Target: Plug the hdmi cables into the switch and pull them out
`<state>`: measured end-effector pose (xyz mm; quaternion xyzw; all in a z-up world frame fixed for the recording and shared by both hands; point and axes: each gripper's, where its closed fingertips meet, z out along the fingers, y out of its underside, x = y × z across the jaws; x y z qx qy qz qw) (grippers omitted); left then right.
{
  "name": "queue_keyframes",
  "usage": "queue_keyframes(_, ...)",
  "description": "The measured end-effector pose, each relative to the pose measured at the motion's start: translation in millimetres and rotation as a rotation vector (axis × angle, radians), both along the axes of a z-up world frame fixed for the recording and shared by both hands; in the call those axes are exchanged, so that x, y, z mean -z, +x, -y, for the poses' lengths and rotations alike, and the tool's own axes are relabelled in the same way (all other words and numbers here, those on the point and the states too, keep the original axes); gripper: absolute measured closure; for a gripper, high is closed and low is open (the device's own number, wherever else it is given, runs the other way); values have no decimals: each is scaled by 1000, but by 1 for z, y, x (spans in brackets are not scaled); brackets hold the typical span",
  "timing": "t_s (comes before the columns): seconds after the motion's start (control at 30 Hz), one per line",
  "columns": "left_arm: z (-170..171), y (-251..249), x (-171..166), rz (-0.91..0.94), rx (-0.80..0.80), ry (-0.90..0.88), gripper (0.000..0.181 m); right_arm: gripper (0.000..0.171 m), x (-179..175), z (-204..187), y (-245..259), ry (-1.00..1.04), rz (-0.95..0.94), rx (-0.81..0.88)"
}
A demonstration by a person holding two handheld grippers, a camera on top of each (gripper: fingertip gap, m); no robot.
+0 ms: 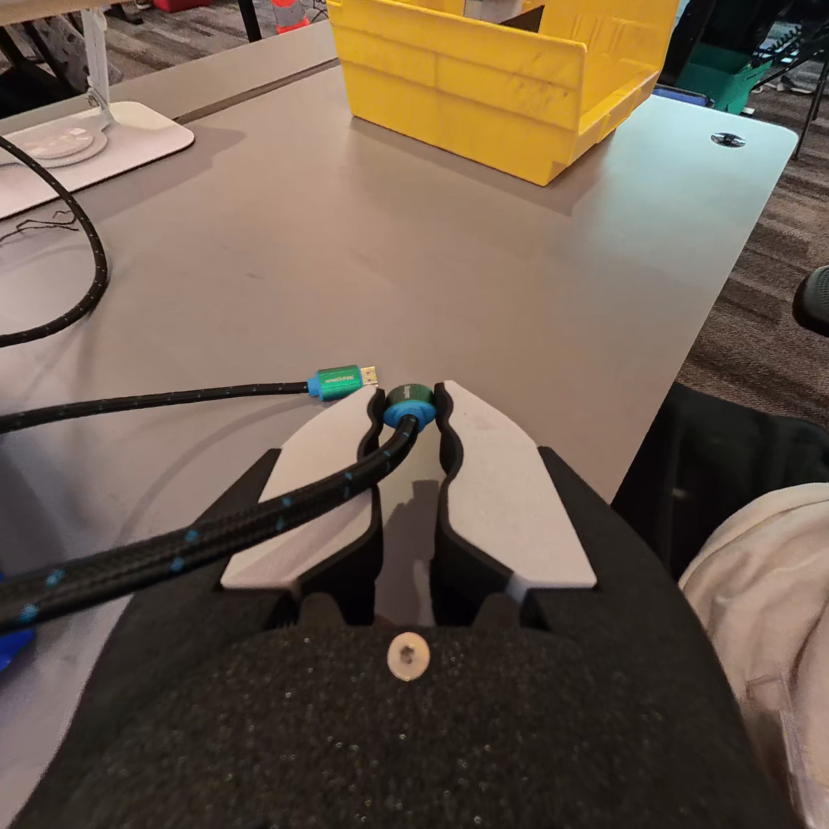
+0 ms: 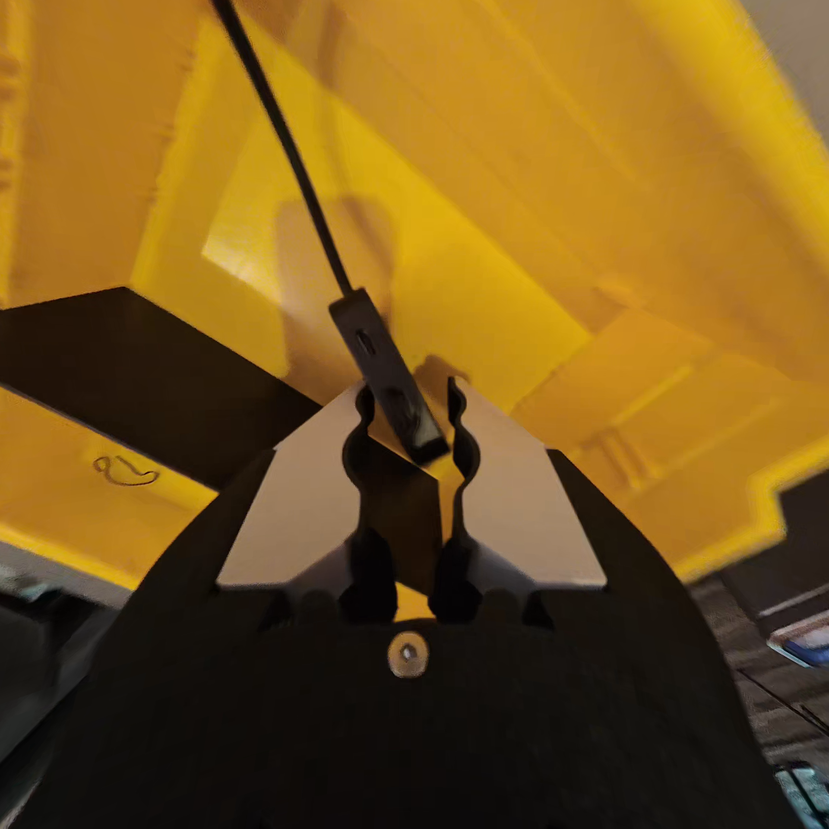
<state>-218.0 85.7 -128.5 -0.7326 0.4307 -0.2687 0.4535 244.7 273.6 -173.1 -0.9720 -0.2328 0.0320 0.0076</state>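
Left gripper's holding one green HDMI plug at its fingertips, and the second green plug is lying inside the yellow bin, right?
Not quite. The left wrist view shows the second green HDMI plug lying on the grey table, just left of the fingertips, not inside the yellow bin. The rest holds: the left gripper grips the other green HDMI plug at its fingertips.
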Motion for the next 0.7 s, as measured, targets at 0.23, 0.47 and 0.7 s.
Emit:
queue_keyframes(0.23,3,16,-2,37,32,-38,160,121,-143,-5,-25,705,0,83)
queue_keyframes(0.47,30,47,4,32,182,-66,160,128,-155,74,-270,920,-538,-271)
queue_keyframes(0.7,80,69,-7,128,462,-163,160,127,-76,116,-432,800,-609,-669)
